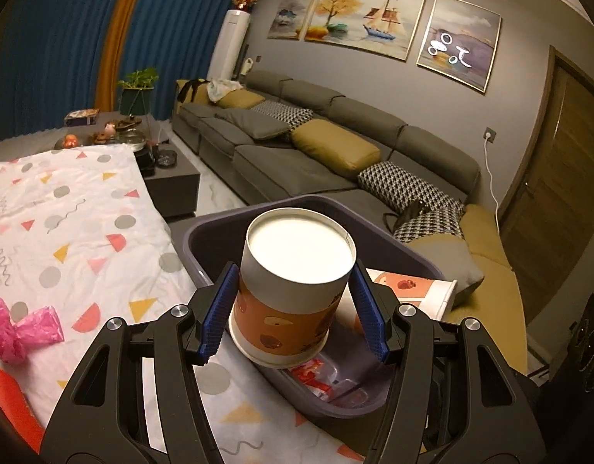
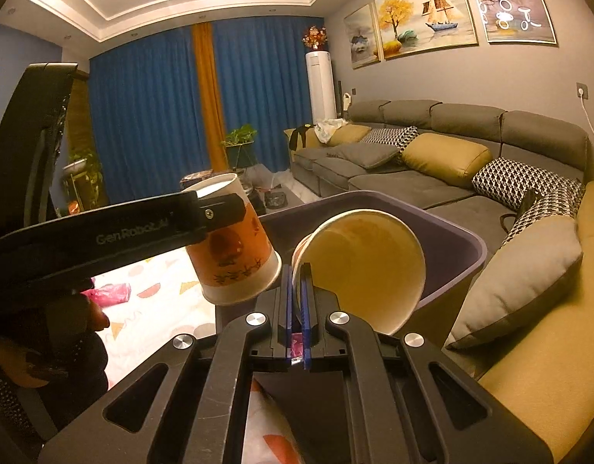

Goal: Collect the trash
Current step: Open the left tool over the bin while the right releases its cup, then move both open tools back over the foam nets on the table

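Left wrist view: an orange-and-white paper cup [image 1: 293, 294] is clamped upside down between the left gripper [image 1: 293, 313] pads at frame centre, above the purple plastic bin [image 1: 204, 239], likely for dropping; the right gripper [image 2: 297, 301] pinches a second cup's rim [image 2: 358, 266]

I see an orange paper cup [image 1: 285, 301] with brown prints and a white base, a dark purple bin [image 1: 219, 232], blue pads [image 1: 215, 317] on black tongs, a pink bag [image 1: 18, 328], and a white cloth [image 1: 84, 224] with grey dots and coral and yellow triangles.
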`<move>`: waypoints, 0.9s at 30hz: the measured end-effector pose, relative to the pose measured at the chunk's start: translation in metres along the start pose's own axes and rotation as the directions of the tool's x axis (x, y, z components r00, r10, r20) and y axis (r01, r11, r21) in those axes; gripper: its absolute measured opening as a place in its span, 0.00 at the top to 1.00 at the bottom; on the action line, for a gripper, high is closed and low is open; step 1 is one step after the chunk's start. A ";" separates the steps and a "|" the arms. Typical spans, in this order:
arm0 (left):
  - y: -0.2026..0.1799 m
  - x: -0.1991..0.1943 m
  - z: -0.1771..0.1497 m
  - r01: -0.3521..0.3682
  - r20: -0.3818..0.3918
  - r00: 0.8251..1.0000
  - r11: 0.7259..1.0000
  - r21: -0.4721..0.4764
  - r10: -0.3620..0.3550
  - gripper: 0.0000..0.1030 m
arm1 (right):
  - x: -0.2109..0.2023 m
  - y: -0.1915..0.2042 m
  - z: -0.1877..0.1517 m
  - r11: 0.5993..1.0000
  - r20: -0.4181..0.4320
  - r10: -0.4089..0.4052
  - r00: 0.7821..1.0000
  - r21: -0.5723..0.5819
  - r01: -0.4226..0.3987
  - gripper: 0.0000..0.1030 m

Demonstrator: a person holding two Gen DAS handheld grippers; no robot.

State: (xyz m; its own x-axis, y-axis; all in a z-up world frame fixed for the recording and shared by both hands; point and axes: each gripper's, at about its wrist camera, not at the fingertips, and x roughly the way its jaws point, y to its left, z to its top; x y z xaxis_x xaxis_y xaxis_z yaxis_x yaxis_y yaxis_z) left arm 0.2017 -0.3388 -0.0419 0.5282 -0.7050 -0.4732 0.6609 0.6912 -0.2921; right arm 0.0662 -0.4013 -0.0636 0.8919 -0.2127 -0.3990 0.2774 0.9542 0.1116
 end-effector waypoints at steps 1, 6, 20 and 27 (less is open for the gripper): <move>0.000 0.001 0.000 0.002 -0.001 1.000 1.000 0.002 -0.002 0.44 | 0.000 0.000 0.000 1.000 0.000 0.001 1.000 0.002 -0.001 0.95; -0.003 0.004 0.001 0.016 -0.005 1.000 1.000 0.020 -0.016 0.44 | 0.003 0.000 -0.002 1.000 -0.006 -0.004 1.000 0.001 0.004 0.94; 0.004 0.004 -0.004 0.080 -0.022 0.997 0.997 -0.025 -0.080 0.25 | 0.006 -0.006 -0.003 0.999 -0.015 -0.037 0.999 0.006 0.037 0.88; 0.018 -0.019 -0.009 0.020 0.024 1.000 0.998 -0.063 -0.018 0.18 | -0.003 -0.010 -0.003 0.998 0.002 -0.059 0.998 0.017 0.059 0.68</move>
State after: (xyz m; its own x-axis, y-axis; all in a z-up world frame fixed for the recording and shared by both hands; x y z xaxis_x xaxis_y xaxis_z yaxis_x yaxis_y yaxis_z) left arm 0.1992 -0.3119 -0.0456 0.5286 -0.7210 -0.4480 0.6364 0.6859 -0.3530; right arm 0.0601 -0.4095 -0.0663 0.8748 -0.2688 -0.4030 0.3353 0.9365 0.1032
